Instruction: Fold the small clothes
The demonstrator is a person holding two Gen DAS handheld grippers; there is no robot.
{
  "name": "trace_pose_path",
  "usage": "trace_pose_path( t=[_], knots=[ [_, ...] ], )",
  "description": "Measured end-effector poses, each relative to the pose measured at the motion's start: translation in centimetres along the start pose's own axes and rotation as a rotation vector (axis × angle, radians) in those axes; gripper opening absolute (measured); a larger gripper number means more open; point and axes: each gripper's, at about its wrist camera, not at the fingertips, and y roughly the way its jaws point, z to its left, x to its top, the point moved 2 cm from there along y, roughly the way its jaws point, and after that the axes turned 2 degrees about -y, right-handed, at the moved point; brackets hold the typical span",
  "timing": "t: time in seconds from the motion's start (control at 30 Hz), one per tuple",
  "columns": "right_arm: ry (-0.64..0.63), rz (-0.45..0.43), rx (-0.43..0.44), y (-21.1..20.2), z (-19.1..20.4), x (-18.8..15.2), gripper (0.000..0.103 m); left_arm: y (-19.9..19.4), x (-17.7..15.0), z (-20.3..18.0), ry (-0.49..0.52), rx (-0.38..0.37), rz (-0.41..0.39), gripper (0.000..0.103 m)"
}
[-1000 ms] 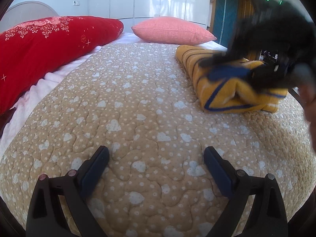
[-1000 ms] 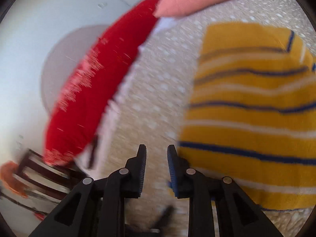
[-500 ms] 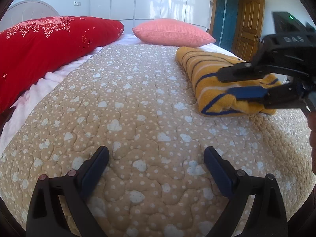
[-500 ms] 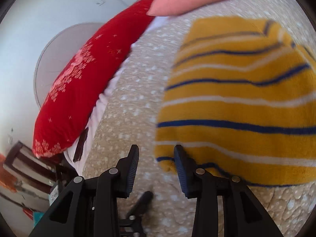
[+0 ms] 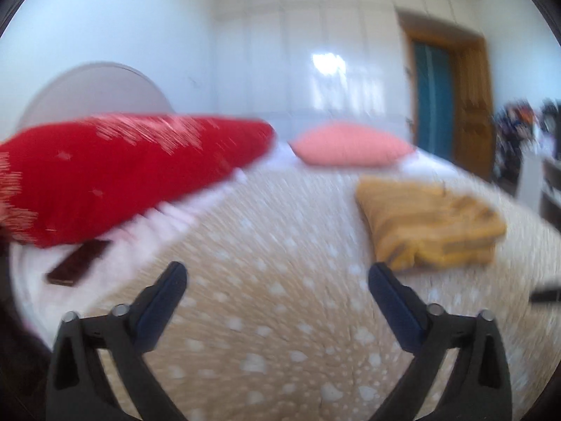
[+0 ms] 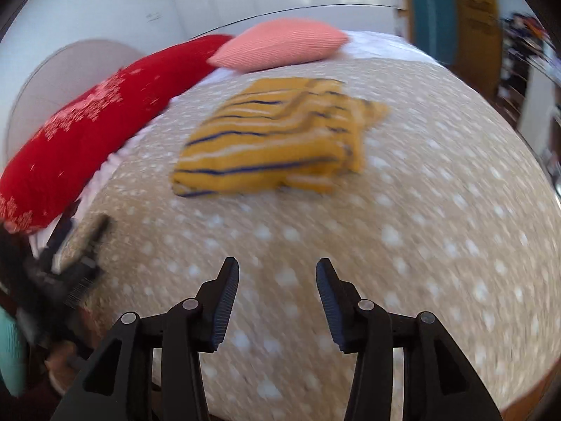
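That yellow striped knit (image 6: 277,140) sits folded on the bed (image 6: 438,245) near the pink pillow (image 6: 280,49) — looks soft and floppy, so I'd pinch a thick folded edge — while both the left hand-held gripper (image 5: 277,280) and the right hand-held gripper (image 6: 277,273) hang open, holding nothing.

My bed (image 6: 438,217) wears a beige quilt dotted white. At its head, a long red pillow (image 5: 115,175) lies beside a pink one (image 5: 350,144) under a rounded pale headboard (image 5: 94,87). Glossy white wardrobes (image 5: 315,70) catch the light; a wooden door (image 5: 471,105) stands right.
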Motion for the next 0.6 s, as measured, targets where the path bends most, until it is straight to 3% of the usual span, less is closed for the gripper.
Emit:
trace_pose_path(
  t=[0.13,0.23,0.37,0.6],
  knots=[
    [0.09,-0.002,0.009,-0.8,-1.4,-1.7,0.052,-3.9,2.0,1.2,-0.095,-0.047,-0.089,0.103],
    [0.102,0.024,-0.002,-0.2,-1.1,-1.9,0.053,-4.1,1.6,0.6,-0.053,-0.115,-0.064,0.103],
    [0.083,0.028,-0.023,0.2,0.8,-1.4,0.054,-1.4,-0.6,0.2,0.034,-0.081,0.037,0.103],
    [0.082,0.031,-0.07,1.2,2.7,-0.8,0.057,4.9,-3.2,3.0,-0.02,-0.016,0.268,0.103]
  ],
)
